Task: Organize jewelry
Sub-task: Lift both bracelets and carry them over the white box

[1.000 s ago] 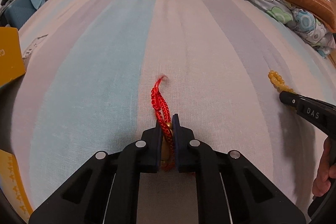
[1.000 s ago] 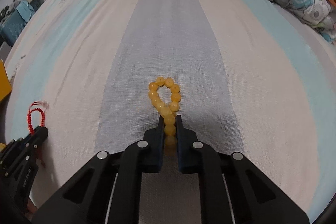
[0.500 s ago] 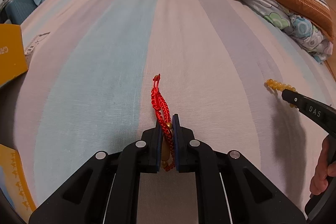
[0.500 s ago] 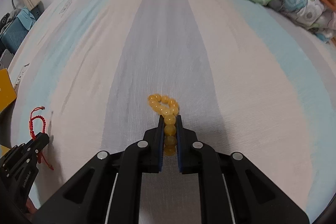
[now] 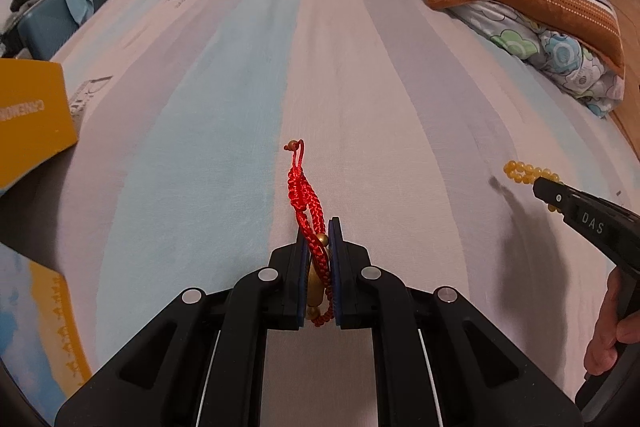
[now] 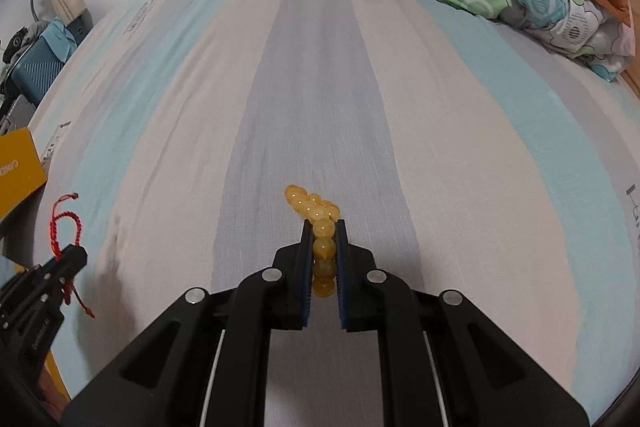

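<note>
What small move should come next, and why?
Probably carry both pieces toward the yellow box at the left. The left gripper is shut on the red braided bracelet, the right gripper on the amber bead bracelet; no other container shows.

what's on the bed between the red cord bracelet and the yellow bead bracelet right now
Only bare striped bedsheet, seen in the left wrist view between the red cord bracelet and yellow bead bracelet.

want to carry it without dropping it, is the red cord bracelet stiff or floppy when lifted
Probably floppy: the red cord bracelet is thin braided cord, its loose tail dangling below the left gripper. Likely light. Its gold bead between the shut jaws may help the hold.
</note>
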Motion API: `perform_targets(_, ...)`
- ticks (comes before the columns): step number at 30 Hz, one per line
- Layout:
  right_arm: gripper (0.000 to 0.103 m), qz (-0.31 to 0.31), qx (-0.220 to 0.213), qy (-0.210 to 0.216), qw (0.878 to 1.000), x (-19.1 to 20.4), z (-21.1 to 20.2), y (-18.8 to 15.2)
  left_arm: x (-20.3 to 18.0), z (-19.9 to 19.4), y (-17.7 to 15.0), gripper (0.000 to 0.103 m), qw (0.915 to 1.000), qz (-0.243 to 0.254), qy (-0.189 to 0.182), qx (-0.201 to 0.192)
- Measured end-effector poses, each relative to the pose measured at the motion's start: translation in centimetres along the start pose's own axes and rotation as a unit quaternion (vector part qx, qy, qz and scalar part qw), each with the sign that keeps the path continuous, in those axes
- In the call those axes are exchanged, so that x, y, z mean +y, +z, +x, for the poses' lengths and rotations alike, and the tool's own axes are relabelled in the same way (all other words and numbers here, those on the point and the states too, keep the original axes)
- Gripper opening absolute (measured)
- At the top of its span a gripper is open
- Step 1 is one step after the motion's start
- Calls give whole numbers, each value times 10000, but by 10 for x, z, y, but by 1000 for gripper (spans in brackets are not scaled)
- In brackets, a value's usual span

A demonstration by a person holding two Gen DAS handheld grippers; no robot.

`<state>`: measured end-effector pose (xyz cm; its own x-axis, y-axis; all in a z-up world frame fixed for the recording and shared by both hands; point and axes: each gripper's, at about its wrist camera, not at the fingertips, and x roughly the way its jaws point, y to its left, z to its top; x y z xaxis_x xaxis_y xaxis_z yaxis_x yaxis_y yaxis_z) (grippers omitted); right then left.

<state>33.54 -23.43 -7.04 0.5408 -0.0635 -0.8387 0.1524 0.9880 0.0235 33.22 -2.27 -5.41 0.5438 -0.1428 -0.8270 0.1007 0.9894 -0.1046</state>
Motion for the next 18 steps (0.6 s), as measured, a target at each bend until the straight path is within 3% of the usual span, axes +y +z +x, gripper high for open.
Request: perform_targets(18, 9, -151, -124, 163, 9997, 17, -64, -51, -2, -43, -35, 8, 9994, 152, 309, -62)
